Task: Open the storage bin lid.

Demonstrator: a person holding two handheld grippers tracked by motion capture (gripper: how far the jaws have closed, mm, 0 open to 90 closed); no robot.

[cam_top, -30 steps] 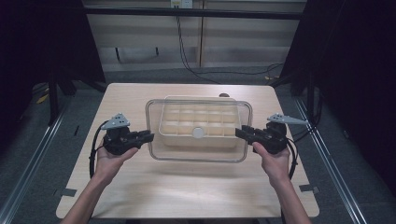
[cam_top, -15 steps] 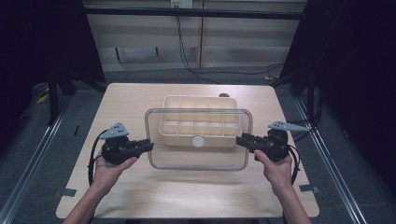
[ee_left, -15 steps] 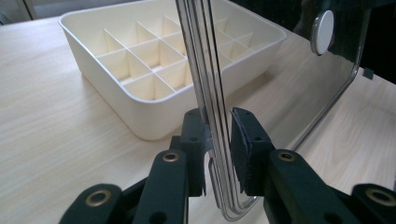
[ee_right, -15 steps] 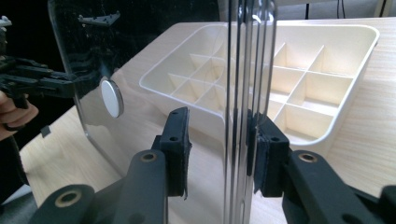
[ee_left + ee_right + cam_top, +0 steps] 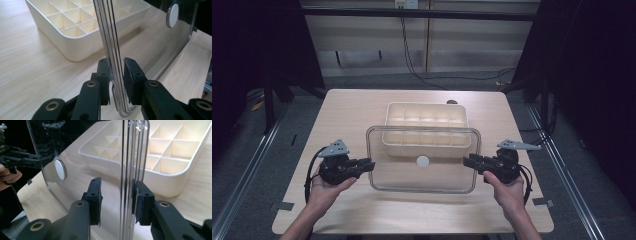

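the person's left hand (image 5: 324, 187) comes in from the near edge of the table (image 5: 352, 107), forearm angled up and slightly outward, palm wrapped around the left gripper (image 5: 368, 165), which lies nearly level and points inward toward the table's middle. its grey three-cornered plate sits on top and a black cable loops off its outer side. in the left gripper view the two black jaws (image 5: 117, 75) stand narrow, one on each side of the edge of a clear plastic lid (image 5: 422, 172), the rim running up between them; the left pad looks to touch the rim, while a thin gap shows at the right pad, so whether it is truly clamped cannot be told.

the clear plastic lid spans the space between the two grippers, with a white round knob (image 5: 423, 161) at its middle. beyond the grippers' tips, farther from the person, sits a cream divided tray (image 5: 427, 117) on the table; the lid's far edge overlaps the tray's near side in the high view.

the right hand (image 5: 507, 192) mirrors the left, forearm rising from the near edge, holding the right gripper (image 5: 468, 162) level and pointing inward. in the right gripper view its jaws (image 5: 117, 195) straddle the lid's other edge, the right pad against the rim and the left pad standing clearly off it, so the jaws are partly open around the lid.
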